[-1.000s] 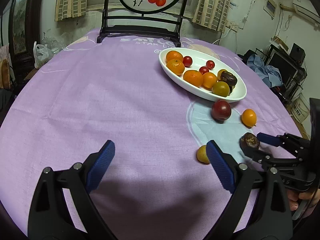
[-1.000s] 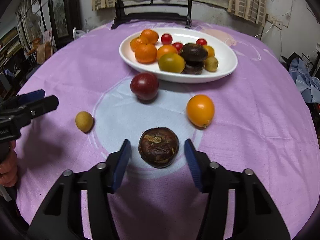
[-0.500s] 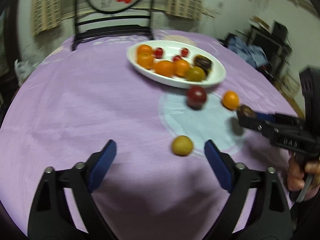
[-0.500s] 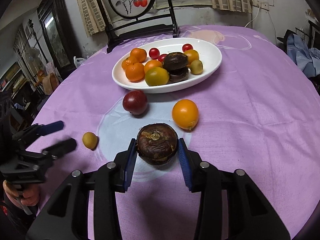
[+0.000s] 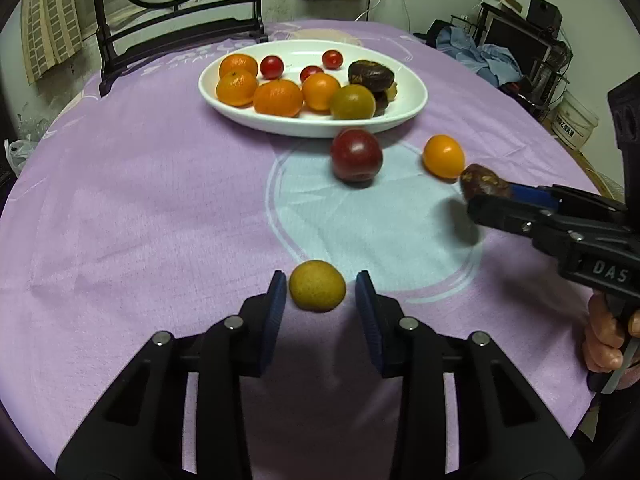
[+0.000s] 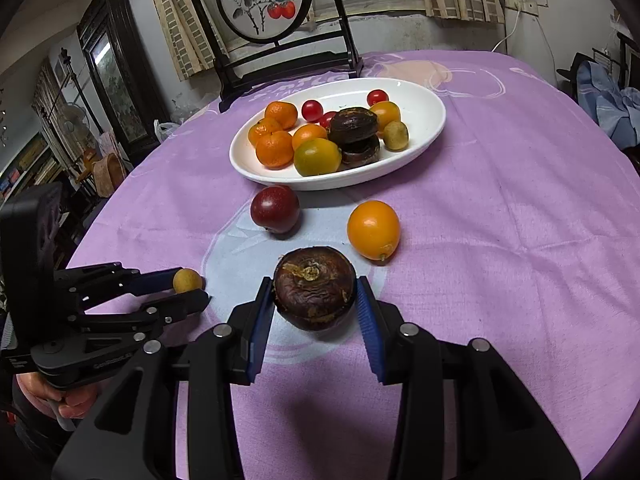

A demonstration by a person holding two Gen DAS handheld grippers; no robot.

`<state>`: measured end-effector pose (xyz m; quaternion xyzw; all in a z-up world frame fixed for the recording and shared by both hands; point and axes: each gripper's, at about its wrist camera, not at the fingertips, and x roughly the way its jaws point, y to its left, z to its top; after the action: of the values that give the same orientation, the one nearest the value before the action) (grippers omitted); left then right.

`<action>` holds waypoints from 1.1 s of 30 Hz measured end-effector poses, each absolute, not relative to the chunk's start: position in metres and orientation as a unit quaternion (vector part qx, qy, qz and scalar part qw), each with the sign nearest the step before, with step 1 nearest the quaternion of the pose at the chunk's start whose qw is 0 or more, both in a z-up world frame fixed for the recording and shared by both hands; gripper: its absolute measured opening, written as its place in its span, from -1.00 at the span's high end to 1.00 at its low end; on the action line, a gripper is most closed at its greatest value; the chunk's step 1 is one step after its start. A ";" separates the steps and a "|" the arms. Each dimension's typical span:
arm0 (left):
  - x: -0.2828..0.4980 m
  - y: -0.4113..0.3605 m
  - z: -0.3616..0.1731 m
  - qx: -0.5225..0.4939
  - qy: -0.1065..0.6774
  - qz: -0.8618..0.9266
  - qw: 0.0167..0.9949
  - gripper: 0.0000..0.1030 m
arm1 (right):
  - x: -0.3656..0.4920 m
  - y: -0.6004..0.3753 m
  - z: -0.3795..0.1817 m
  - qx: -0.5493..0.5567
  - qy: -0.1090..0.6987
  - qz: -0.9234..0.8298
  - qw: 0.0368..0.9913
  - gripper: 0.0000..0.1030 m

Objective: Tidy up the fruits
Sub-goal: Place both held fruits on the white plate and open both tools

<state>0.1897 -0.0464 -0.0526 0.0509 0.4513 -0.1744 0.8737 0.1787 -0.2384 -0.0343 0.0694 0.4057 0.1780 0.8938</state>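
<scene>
A small yellow-brown fruit (image 5: 317, 285) lies on the purple cloth between the pads of my left gripper (image 5: 320, 292), which stands narrowly open around it; small gaps show on both sides. It also shows in the right wrist view (image 6: 187, 280). My right gripper (image 6: 315, 300) is shut on a dark brown wrinkled fruit (image 6: 314, 287) and holds it above the cloth; it also shows in the left wrist view (image 5: 482, 185). A white oval bowl (image 5: 404, 108) holds several oranges, cherry tomatoes and dark fruits.
A dark red round fruit (image 5: 356, 154) and an orange fruit (image 5: 443, 156) lie on the cloth just in front of the bowl (image 6: 424, 136). A black framed screen (image 6: 260, 4) stands at the table's far edge.
My left gripper has moved right onto the yellow-brown fruit and its jaws have narrowed around it. My right gripper has shut on the dark brown fruit and lifted it.
</scene>
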 end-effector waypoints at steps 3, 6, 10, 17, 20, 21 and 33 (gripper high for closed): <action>0.190 -0.050 -0.053 0.065 0.452 -0.165 0.874 0.36 | 0.179 -0.240 -0.034 0.076 0.404 0.179 0.894 0.19; 0.189 -0.053 -0.053 0.075 0.450 -0.163 0.875 0.45 | 0.177 -0.243 -0.033 0.082 0.401 0.180 0.895 0.19; 0.189 -0.046 -0.049 0.046 0.445 -0.170 0.878 0.45 | 0.175 -0.247 -0.032 0.092 0.394 0.182 0.896 0.19; 0.210 -0.051 -0.020 0.014 0.406 -0.183 0.895 0.45 | 0.198 -0.247 -0.012 0.110 0.368 0.186 0.904 0.19; 0.243 -0.057 0.002 -0.013 0.381 -0.179 0.907 0.45 | 0.228 -0.249 0.004 0.122 0.338 0.173 0.917 0.19; 0.258 -0.060 0.009 -0.020 0.373 -0.172 0.912 0.45 | 0.243 -0.250 0.009 0.123 0.329 0.166 0.921 0.19; 0.366 -0.075 -0.001 -0.030 0.399 -0.112 0.910 0.18 | 0.338 -0.234 -0.004 0.075 0.340 0.151 0.925 0.05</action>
<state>0.3655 -0.0749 -0.0009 -0.0296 0.3987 -0.1123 0.9097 0.3383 -0.2338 -0.0037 0.0754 0.3396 0.1512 0.9253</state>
